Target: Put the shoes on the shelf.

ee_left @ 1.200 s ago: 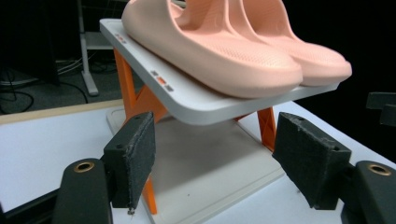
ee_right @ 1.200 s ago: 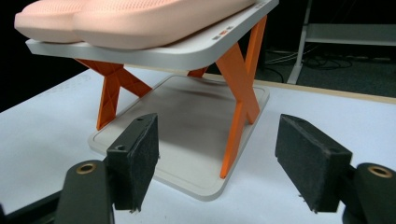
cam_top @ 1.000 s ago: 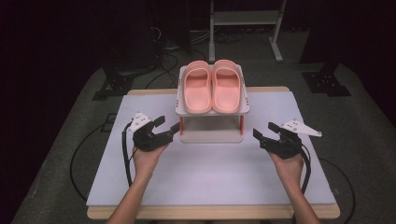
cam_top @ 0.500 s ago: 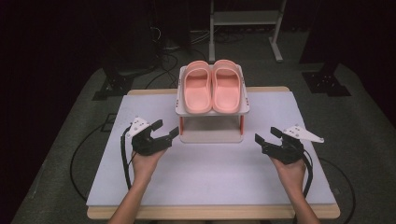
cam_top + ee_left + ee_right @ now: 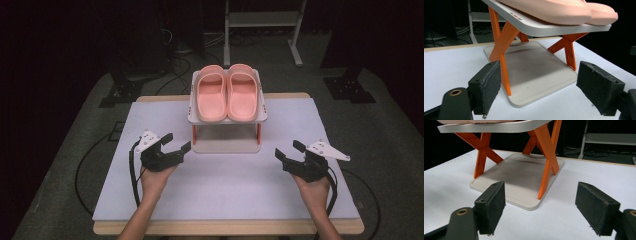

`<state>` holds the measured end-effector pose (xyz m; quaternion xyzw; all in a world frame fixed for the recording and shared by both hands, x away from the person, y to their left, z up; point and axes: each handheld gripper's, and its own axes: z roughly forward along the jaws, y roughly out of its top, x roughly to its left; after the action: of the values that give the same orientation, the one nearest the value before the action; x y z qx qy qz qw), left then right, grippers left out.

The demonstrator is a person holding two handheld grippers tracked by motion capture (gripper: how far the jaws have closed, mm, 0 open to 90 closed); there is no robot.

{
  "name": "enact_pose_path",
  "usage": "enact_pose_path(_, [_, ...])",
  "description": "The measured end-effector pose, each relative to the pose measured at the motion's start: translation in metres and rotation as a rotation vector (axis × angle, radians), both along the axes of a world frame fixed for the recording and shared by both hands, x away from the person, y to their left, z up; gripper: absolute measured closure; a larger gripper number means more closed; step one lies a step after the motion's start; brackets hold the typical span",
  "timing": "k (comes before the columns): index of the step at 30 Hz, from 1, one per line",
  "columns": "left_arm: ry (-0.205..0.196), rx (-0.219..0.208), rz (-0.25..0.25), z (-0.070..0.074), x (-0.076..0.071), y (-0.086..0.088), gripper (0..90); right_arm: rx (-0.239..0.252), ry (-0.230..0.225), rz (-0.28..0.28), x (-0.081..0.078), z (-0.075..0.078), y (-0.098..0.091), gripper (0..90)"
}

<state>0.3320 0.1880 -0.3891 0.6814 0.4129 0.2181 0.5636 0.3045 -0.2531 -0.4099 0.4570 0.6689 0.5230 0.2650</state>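
Observation:
Two pink slippers (image 5: 227, 93) lie side by side on the top shelf of a small white rack (image 5: 226, 146) with orange cross legs (image 5: 503, 48), at the table's far middle. The lower shelf (image 5: 536, 72) is bare. My left gripper (image 5: 176, 141) rests open on the white table left of the rack, jaws pointing at it, with nothing between its pads (image 5: 489, 87). My right gripper (image 5: 288, 150) is open to the right of the rack, also aimed at it, with its pads (image 5: 495, 205) bare. The slippers' undersides (image 5: 554, 10) overhang the top shelf in the left gripper view.
A white mat (image 5: 220, 195) covers the wooden table (image 5: 230, 227). Black cables (image 5: 132, 172) trail from both grippers. Beyond the table stand a metal frame (image 5: 260, 20) and dark stand feet (image 5: 350, 87) on the floor.
Both grippers have drawn back slightly toward the near edge, away from the rack. They stay open. The slippers and rack have not moved.

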Motion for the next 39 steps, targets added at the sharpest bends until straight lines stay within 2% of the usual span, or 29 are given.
enact_pose_path(16, [-0.013,-0.004,0.000,-0.008,-0.010,0.003,15.6,-0.001,0.021,-0.019,-0.013,-0.014,-0.010,21.0])
enact_pose_path(20, [-0.020,0.013,-0.001,-0.011,-0.013,0.004,15.2,0.000,0.017,-0.030,-0.015,-0.017,-0.013,20.3])
enact_pose_path(22, [-0.018,0.021,-0.002,-0.013,-0.015,0.005,15.1,0.000,0.014,-0.032,-0.017,-0.018,-0.014,20.3])
enact_pose_path(32, [-0.004,0.006,0.004,-0.021,-0.020,0.013,14.9,0.002,0.029,-0.046,-0.025,-0.025,-0.021,20.0])
enact_pose_path(39, [-0.014,0.016,0.014,-0.025,-0.026,0.017,14.9,0.006,0.027,-0.049,-0.031,-0.027,-0.024,20.0])
